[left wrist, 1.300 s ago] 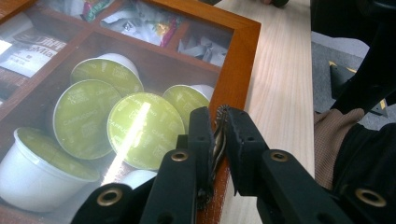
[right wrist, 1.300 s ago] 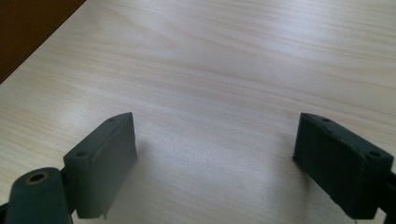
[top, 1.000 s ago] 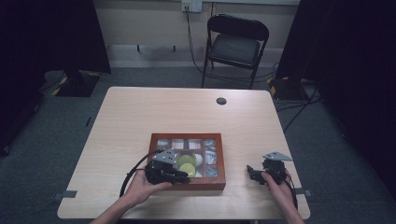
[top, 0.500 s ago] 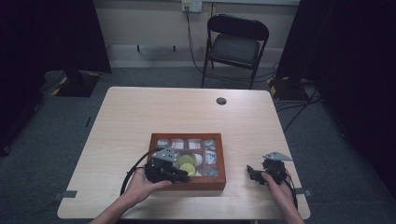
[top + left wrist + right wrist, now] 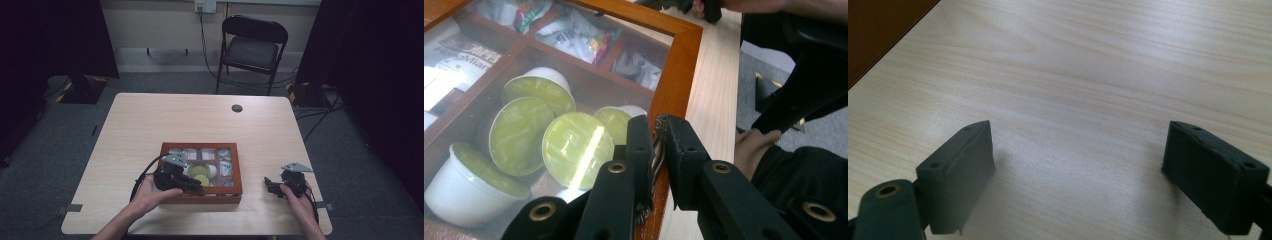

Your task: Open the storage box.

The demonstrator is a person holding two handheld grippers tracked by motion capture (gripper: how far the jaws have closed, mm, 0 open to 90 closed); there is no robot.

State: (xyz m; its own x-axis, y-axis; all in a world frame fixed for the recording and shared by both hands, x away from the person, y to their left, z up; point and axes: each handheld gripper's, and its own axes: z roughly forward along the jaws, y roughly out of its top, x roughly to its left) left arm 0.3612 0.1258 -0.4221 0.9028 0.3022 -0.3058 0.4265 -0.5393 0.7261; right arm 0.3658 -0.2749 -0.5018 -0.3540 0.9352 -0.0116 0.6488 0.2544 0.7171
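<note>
Box long side across table

My wooden box lies flat on the near half of the table, its reddish-brown frame set around a clear lid. Dividers split the inside into compartments. One compartment holds white coffee capsules with green foil tops, several tipped on their sides. Neighbouring compartments hold crinkled sachets. The lid is shut, with glare on its surface.
</note>
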